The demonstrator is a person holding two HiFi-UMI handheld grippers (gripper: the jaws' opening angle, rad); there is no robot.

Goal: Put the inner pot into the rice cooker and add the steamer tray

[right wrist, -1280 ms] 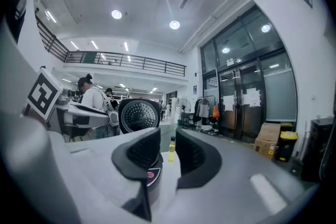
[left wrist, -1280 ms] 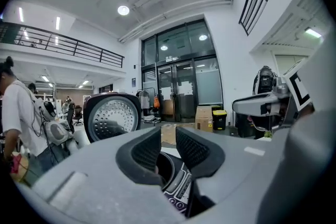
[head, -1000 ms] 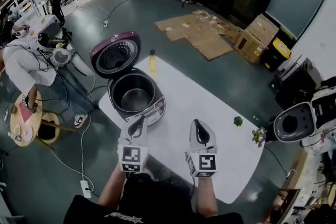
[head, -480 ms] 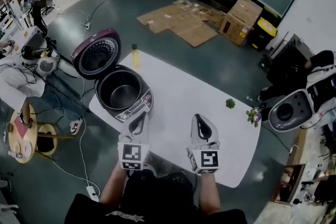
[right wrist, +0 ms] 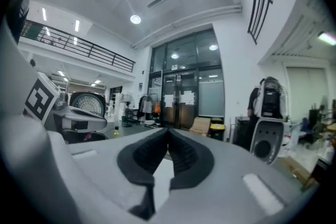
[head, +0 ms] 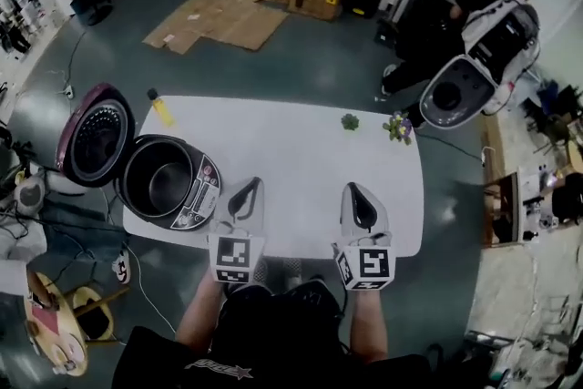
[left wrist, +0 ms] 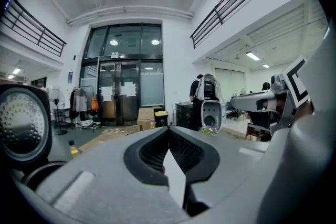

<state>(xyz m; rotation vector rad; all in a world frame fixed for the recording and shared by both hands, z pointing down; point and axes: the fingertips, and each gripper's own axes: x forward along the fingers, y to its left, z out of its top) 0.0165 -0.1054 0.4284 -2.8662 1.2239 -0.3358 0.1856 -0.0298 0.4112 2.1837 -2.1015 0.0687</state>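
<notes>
At table's (head: 310,150) 9 o'clock edge: rice cooker (head: 196,196) w/ inner pot (head: 164,179) seated inside, mouth up. Lid (head: 94,135) hangs open toward 10 o'clock, panel (head: 202,194) faces 4, so long axis runs 10–4. L gripper (head: 252,184) near 6 o'clock, clenched, empty. R gripper (head: 352,189) beside it, same.

White rectangular table (head: 301,150), mostly bare straight ahead of both sets of fingertips. The rice cooker (head: 173,187) sits on the table's left end, just left of the left gripper (head: 252,185) tips, with its lid (head: 91,137) flipped open and hanging out past the table edge. A yellow bottle (head: 161,109) stands at the far left corner, beyond the cooker. Well out past the right gripper (head: 351,189) tips, near the far edge, there's a small green plant (head: 350,121) and, just right of it, a little bunch of flowers (head: 397,127).
</notes>
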